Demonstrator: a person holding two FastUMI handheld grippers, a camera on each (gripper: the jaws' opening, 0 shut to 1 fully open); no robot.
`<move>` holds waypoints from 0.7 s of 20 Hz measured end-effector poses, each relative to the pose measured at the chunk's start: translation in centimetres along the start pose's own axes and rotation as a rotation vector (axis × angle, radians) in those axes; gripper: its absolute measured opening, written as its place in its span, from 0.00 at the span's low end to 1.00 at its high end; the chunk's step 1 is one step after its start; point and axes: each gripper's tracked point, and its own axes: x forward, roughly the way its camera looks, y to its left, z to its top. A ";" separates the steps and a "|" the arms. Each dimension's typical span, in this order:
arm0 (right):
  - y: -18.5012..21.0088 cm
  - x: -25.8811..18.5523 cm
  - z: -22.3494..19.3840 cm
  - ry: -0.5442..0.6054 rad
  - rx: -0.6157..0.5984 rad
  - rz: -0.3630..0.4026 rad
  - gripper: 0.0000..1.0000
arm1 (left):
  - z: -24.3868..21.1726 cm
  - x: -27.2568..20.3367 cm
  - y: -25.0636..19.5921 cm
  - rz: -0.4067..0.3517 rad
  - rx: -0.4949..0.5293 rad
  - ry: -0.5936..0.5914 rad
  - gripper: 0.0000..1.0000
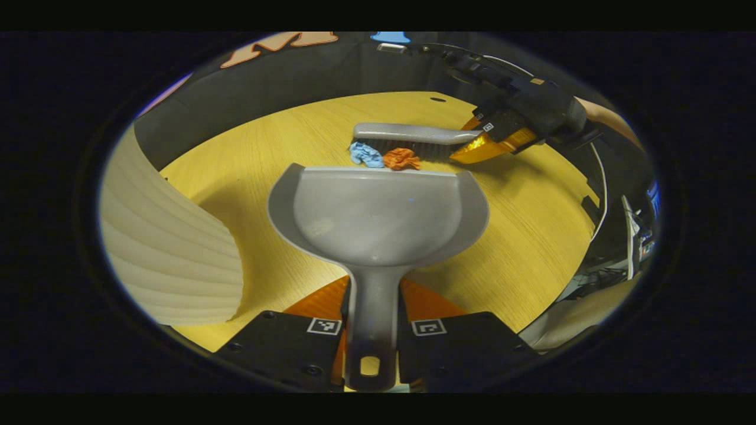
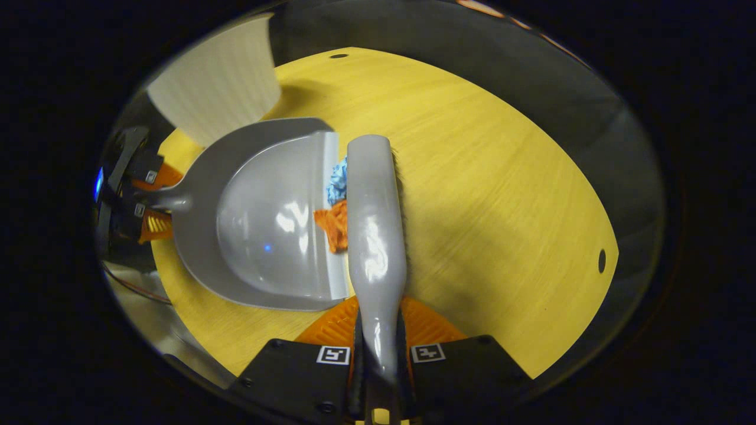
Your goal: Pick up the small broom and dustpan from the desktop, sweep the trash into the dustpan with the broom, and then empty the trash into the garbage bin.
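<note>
Yellow wood desktop (image 1: pixel 520 248) carries everything, with the ribbed white garbage bin (image 1: pixel 171 248) at its left. We have the left gripper (image 1: pixel 373 327) clamped on the grey dustpan (image 1: pixel 378 218) handle and the right gripper (image 2: pixel 378 354) clamped on the broom (image 2: pixel 373 230). The orange scrap (image 2: pixel 333 227) and blue scrap (image 2: pixel 338 180) sit at the pan's lip; if it lifts, we judge they could slide underneath or roll sideways.

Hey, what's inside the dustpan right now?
Nothing: the dustpan looks bare. The blue scrap and orange scrap sit at its lip, before the broom.
</note>
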 end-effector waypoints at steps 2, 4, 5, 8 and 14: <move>0.8 -0.6 0.3 -0.011 -0.073 0.006 0.23 | -0.1 0.0 -0.1 0.011 -0.002 0.004 0.27; 0.9 -1.1 0.6 -0.022 -0.072 0.011 0.23 | -0.1 0.2 -0.2 0.012 -0.008 0.006 0.29; 1.3 -1.7 0.9 -0.036 -0.056 0.024 0.23 | 0.1 0.3 -0.2 0.010 -0.023 -0.002 0.29; 0.8 -3.8 1.8 -0.121 -0.006 -0.018 0.23 | 0.5 0.1 -0.2 0.014 -0.049 -0.029 0.31; 0.9 -10.4 0.5 -0.332 0.271 -0.146 0.23 | 2.1 -0.5 -0.9 -0.003 -0.150 -0.133 0.31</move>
